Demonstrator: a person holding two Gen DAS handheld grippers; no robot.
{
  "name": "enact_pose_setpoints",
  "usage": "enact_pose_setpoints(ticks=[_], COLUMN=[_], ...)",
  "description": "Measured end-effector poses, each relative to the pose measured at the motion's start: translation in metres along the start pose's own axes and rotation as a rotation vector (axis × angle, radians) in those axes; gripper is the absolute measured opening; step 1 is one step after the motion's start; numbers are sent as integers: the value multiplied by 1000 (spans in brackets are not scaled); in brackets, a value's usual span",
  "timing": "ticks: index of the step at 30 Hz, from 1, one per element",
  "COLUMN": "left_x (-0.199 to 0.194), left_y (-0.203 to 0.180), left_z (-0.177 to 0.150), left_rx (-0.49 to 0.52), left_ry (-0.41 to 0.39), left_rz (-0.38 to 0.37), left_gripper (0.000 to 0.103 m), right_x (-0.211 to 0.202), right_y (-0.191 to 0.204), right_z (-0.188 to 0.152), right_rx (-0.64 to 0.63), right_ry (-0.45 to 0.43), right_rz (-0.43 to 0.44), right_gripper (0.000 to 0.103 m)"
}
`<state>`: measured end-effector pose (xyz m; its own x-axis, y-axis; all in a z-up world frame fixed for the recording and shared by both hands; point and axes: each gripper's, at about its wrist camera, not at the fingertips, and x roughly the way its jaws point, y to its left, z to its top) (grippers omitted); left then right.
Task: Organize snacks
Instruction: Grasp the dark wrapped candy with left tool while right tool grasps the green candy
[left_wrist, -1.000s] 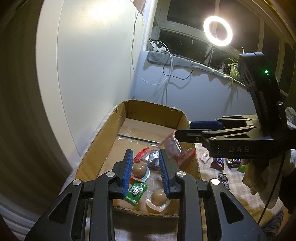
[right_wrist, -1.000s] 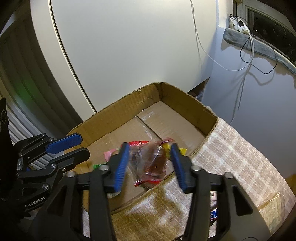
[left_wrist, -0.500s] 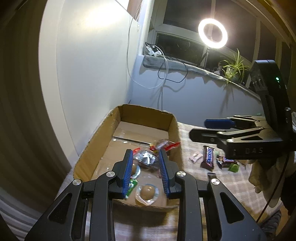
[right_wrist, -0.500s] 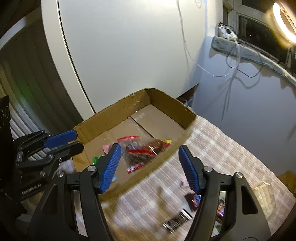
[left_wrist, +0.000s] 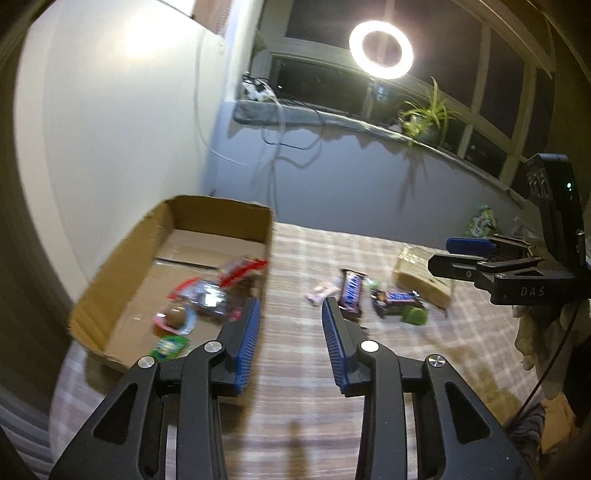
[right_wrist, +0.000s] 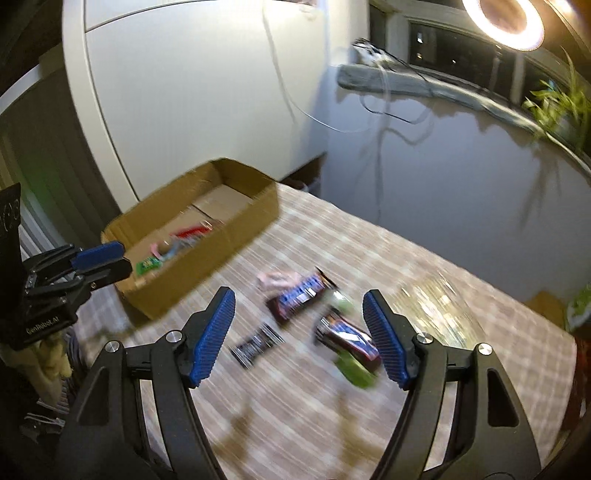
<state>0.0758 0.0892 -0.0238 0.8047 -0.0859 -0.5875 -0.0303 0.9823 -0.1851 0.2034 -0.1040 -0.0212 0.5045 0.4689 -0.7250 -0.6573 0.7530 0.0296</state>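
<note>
Your left tongs (left_wrist: 290, 308) have just been opening and grip nothing; your right tongs (right_wrist: 298, 304) gape empty above the bench's (right_wrist: 388, 254) candy bars (right_wrist: 301, 295). Only your left view shows inside the box (left_wrist: 110, 280).

Bare checked cloth (left_wrist: 295, 369) beside cardboard box (left_wrist: 122, 273)

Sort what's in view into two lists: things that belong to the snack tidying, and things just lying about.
Job:
cardboard box, with wrapped snacks already inside
two chocolate bars
pink candy
green packet
small dark bar

Lying about:
ring light
plant
cables
checked cloth
</note>
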Motion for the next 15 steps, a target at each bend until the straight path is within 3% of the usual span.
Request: enact_pose_setpoints(ticks=[15], left_x=[47], left_y=[-48], left_z=[-17], left_rx=[16], left_ry=[130], left_rz=[-85], left_gripper=[33], right_x=[20], right_y=[-45], right_z=[-54], right_rx=[39], right_ry=[101], right_rz=[1], right_gripper=[74])
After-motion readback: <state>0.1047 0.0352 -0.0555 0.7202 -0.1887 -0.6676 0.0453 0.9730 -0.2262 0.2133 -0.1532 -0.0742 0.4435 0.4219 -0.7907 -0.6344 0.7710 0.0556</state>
